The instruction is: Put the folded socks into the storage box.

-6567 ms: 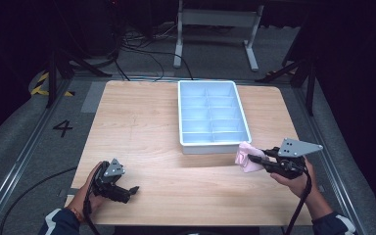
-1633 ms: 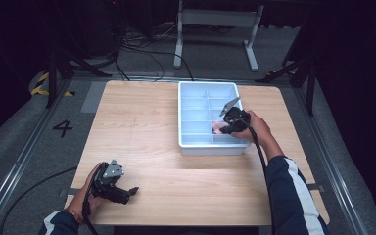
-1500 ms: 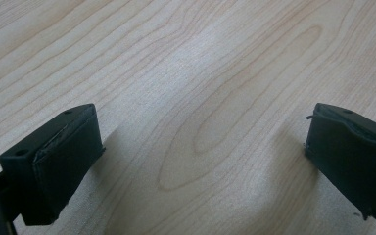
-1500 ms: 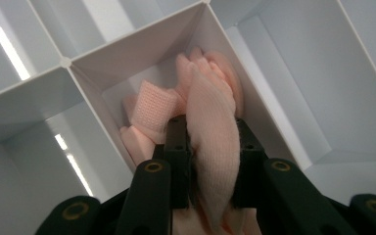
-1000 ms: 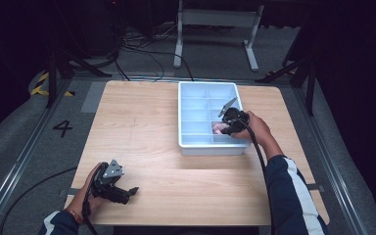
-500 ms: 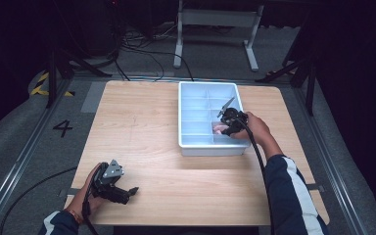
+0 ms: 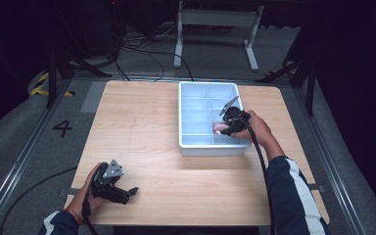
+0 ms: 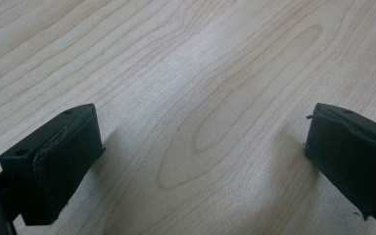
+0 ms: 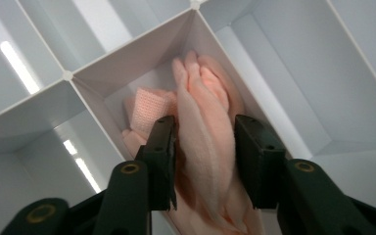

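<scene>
Right tongs [image 9: 203,161] hang over a near compartment of the tray [image 7: 186,117], jaws just opening around a pink cloth [image 9: 203,112] that lies between them, its long fold running straight ahead along the jaws. Left tongs [image 8: 200,161] rest released, jaws wide, on the tabletop [image 7: 142,122], well apart from the cloth.

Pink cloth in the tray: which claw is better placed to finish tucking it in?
Right. The right claw straddles the pink cloth inside the tray, jaws just opening. The left claw rests far off.
</scene>
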